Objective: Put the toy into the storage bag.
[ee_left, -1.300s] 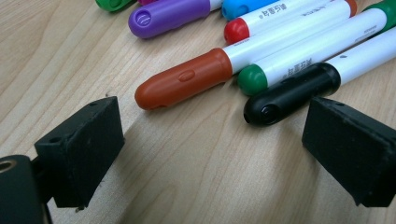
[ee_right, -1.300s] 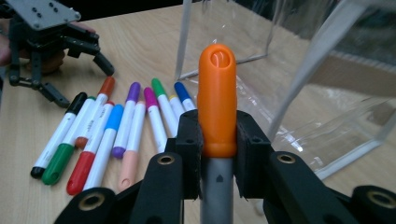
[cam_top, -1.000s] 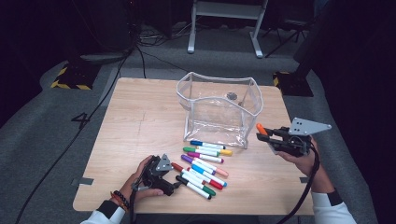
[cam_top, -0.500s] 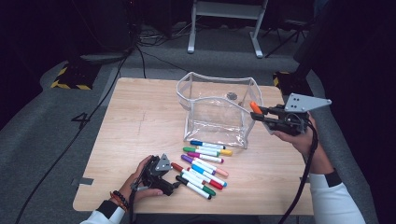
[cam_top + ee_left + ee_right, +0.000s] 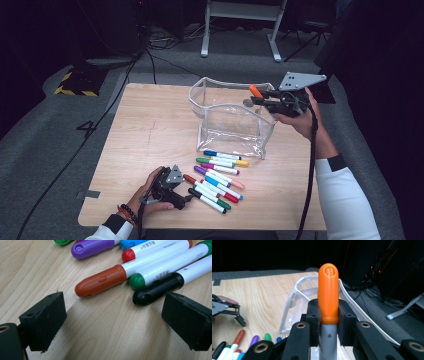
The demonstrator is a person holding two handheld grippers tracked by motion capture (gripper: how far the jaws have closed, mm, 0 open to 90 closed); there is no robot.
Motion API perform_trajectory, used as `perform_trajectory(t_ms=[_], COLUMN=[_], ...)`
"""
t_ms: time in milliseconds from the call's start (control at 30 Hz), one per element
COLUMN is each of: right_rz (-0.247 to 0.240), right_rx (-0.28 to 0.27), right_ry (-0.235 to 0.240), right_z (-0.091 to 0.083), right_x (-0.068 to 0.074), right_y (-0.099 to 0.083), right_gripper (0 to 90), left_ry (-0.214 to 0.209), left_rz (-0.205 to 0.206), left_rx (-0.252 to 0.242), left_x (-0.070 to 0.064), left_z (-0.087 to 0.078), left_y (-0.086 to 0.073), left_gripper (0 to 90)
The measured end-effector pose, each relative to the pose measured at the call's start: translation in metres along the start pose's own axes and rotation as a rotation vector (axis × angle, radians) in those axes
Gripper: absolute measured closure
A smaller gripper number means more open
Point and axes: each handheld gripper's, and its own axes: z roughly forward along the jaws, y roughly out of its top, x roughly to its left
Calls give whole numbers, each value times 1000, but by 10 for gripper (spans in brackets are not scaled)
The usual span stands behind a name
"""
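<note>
right gripper [image 5: 257, 97] raised over pouch [image 5: 230, 122]

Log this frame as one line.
right tongs: shut on orange-capped marker, above clear pouch | left tongs: open, on table by black-capped marker

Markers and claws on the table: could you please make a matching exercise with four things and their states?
1. orange marker
2. black marker
3. left claw
4. clear pouch

a. open, low over the table
b. standing open-topped on the table
c. clamped in the right claw
d. lying on the wood before the open jaws

Pairs: 1-c, 2-d, 3-a, 4-b
</note>
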Motion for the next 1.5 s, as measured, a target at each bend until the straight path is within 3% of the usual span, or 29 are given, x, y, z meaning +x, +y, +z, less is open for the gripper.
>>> perform_trajectory(t_ms=[67, 300, 333, 367, 400, 600, 633, 667, 700, 933, 1000, 1033, 1067, 1100, 1133, 1200, 1300, 1433, 1467, 1500], right_rz=[17, 27, 27, 27, 33, 53, 51, 51, 52, 73, 71, 65, 42, 42, 43, 44, 25, -3, -9, -9], right_rx=[30, 87, 126, 126, 175, 255, 291, 291, 336, 427, 451, 473, 515, 515, 527, 535, 575, 584, 582, 582], right_ry=[-9, -16, -26, -26, -31, -48, -36, -36, -37, -38, -19, 6, 65, 65, 109, 117, 170, 194, 171, 171], right_z=[14, 36, 45, 45, 54, 68, 72, 72, 77, 85, 87, 89, 92, 92, 93, 93, 94, 95, 94, 94], right_x=[-8, -19, -21, -21, -25, -31, -30, -30, -30, -35, -35, -34, -31, -31, -28, -26, -20, -13, -12, -12], right_y=[-2, -4, -7, -7, -12, -20, -21, -21, -22, -29, -30, -30, -31, -31, -30, -30, -29, -30, -29, -29], right_gripper=[749, 748, 748, 748, 748, 748, 747, 747, 747, 747, 746, 746, 745, 745, 743, 743, 729, 715, 620, 620], left_ry=[0, 0, 0, 0, 0, 0, -1, -1, 0, 0, 0, 0, 0, 0, 0, 0, 0, 1, 2, 2], left_rz=[0, 0, 0, 0, 0, 0, -1, -1, 0, -2, -1, -2, -1, -1, -1, -1, -1, -2, -2, -2], left_rx=[0, 0, 0, 0, 0, 0, -1, -1, -1, 0, 1, 0, 1, 1, 1, 1, 1, 0, 0, 0], left_x=[0, 0, 0, 0, 0, 0, 0, 0, 0, -1, 0, 0, 0, 0, 0, 0, -1, -1, -1, -1], left_z=[0, 0, 0, 0, 0, 0, 0, 0, 0, 0, 0, 0, 0, 0, 0, 0, 0, 0, 0, 0], left_y=[0, 0, 0, 0, 0, 0, 0, 0, 0, 0, 0, 0, 0, 0, 0, 0, 0, 0, 0, 0], left_gripper=[59, 59, 60, 60, 60, 60, 60, 60, 60, 61, 60, 60, 60, 60, 60, 60, 61, 61, 61, 61])
